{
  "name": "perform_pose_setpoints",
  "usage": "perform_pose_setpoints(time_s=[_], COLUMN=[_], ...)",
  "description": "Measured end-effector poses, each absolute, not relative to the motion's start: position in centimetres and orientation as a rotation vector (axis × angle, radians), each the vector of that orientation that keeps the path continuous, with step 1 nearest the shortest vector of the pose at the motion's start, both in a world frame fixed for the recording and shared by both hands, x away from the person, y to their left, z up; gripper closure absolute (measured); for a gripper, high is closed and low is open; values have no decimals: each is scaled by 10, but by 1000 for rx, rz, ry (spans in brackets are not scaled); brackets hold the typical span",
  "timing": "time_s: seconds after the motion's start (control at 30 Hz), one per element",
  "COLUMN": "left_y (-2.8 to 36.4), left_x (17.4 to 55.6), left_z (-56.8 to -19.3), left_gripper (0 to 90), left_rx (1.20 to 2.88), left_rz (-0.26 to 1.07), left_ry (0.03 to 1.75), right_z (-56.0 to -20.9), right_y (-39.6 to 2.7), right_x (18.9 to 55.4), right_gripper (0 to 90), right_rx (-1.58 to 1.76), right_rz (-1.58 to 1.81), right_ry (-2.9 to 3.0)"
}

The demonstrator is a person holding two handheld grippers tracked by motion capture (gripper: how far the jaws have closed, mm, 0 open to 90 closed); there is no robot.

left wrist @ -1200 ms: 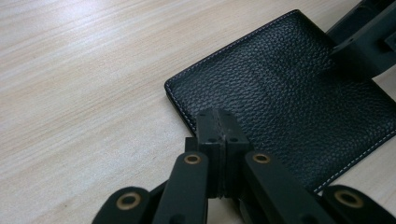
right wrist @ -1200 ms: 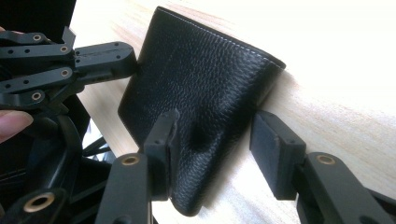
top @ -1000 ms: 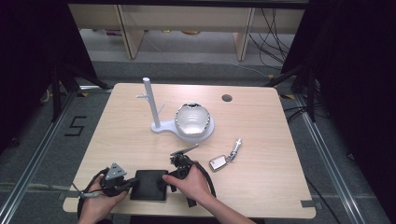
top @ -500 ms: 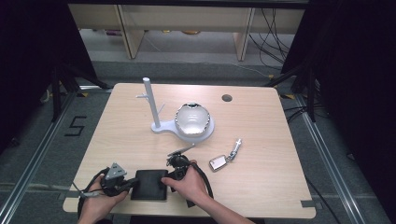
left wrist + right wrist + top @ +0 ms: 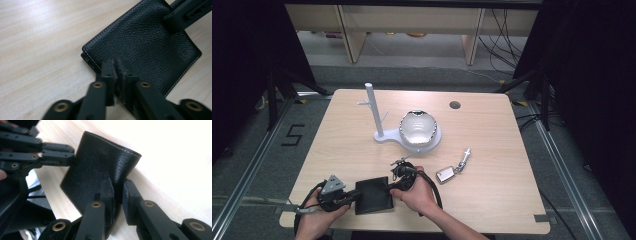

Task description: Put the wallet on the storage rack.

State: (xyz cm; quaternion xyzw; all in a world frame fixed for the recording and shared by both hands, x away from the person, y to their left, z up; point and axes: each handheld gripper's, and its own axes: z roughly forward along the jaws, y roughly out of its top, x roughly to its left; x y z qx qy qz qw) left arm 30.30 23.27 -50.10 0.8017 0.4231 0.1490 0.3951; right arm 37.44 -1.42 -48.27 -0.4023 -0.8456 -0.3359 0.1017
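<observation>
Wallet point(image 5: 373, 195) edges between both jaws

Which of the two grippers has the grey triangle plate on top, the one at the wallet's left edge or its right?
The left gripper, at the left edge of the black wallet, carries it; the right gripper has none visible.

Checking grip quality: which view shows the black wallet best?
The left gripper view: the wallet shows its grained face, white stitching and stacked edge sharply. The right gripper view shows the wallet lifted and bent, its edge between that gripper's jaws. In the high view the wallet is a small dark square between both hands.
</observation>
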Motion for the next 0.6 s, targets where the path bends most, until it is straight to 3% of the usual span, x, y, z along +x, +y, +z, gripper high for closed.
perform_pose_setpoints(time_s=[0.1, 0.33, 0.6], left_y=[229, 219, 206], left_x=[303, 315, 327], left_z=[-495, -493, -498], left_gripper=[740, 494, 423], left_rx=[1962, 1874, 1853], left_rz=[424, 539, 560], left_ry=[1050, 942, 889], right_z=[-464, -413, -385], right_y=[-22, -57, -104], right_x=[376, 382, 392], right_gripper=[816, 818, 817], right_rx=[-1112, -867, -663], right_rz=[-1023, -1019, -896], right_ry=[-2590, -2911, -3089])
